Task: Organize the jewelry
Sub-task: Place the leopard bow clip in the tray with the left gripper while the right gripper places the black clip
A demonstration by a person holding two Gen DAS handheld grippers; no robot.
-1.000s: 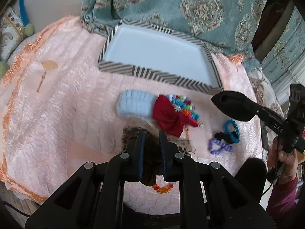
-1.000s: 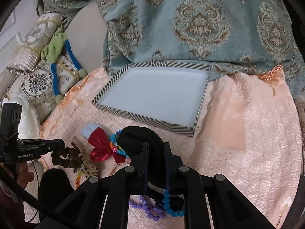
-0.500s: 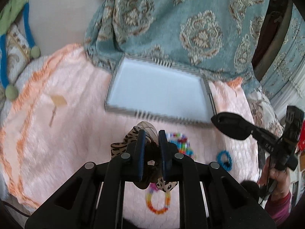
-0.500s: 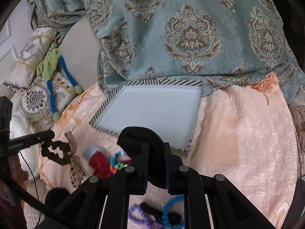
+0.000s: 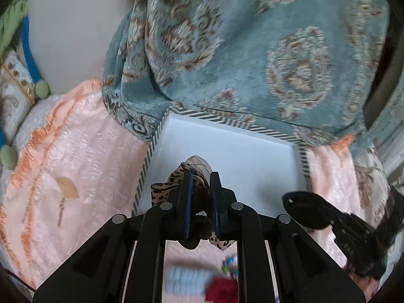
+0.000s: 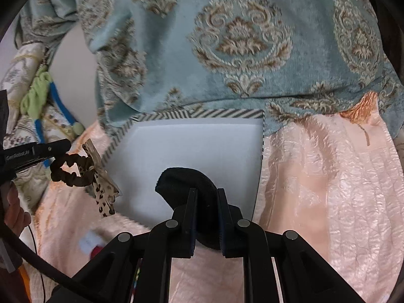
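Observation:
My left gripper (image 5: 200,178) is shut on a brown scrunchie with a leopard-print ribbon (image 5: 176,176). It hangs over the near left part of the white tray with a striped rim (image 5: 240,151). In the right wrist view the same scrunchie (image 6: 73,174) dangles at the tray's left edge (image 6: 111,149). My right gripper (image 6: 206,194) is shut on a black fabric hair piece (image 6: 184,179) above the tray's near edge. That black piece (image 5: 305,207) also shows at the right of the left wrist view. The tray's white floor is bare.
A red bow (image 5: 222,290), a pale blue piece (image 5: 184,280) and coloured beads (image 5: 228,262) lie blurred on the pink quilt (image 5: 83,166) below my left gripper. A teal patterned blanket (image 6: 242,38) overhangs the tray's far rim. A hand (image 6: 15,217) is at the left.
Both grippers have carried their pieces away from the pile on the quilt and forward over the tray. The pile has slid to the bottom of both views.

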